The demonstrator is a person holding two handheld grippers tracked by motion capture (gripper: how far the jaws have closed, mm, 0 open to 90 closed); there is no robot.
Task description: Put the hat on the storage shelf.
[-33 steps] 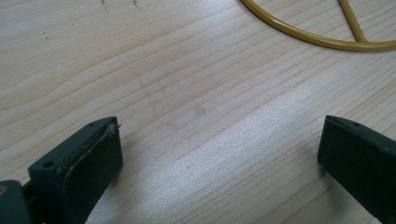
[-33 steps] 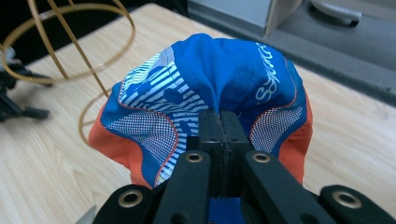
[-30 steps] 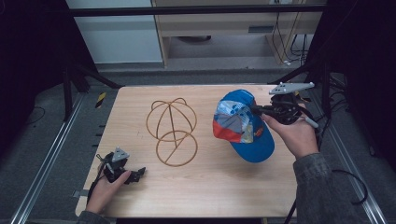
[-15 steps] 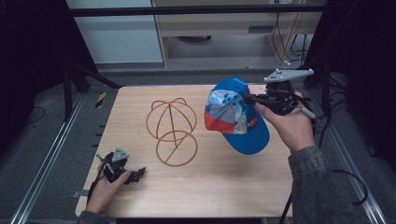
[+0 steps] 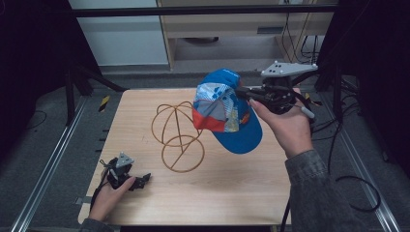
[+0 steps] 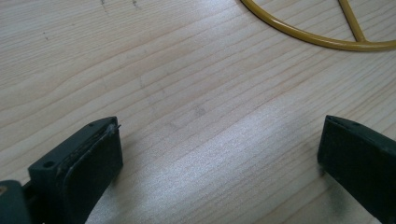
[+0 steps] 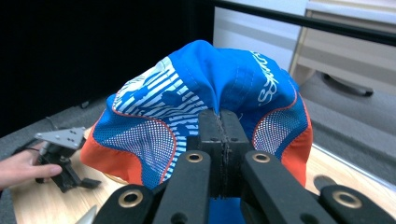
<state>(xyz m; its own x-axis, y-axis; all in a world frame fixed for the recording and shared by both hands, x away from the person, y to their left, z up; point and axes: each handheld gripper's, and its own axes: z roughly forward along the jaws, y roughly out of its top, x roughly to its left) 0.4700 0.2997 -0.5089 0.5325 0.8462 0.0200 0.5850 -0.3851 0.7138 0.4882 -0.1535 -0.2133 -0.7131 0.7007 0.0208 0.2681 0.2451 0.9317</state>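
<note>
Surface: we saw a pale wooden table (image 5: 227,193) between dark floor and black frame rails.
Open room: bare wood lay ahead of the left gripper (image 5: 126,175), its jaws spread wide with nothing between them; the wire cap stand (image 5: 176,137) lay beyond them.
Right gripper (image 7: 219,140): jaws pressed together, pinching the blue cap (image 5: 225,108) in the air.
Right gripper view: we saw the cap's fabric bunched at the jaw tips.

Cloth cap (image 5: 225,113) with mesh panels, wire stand (image 5: 176,137), matt wooden table (image 5: 232,193).
</note>
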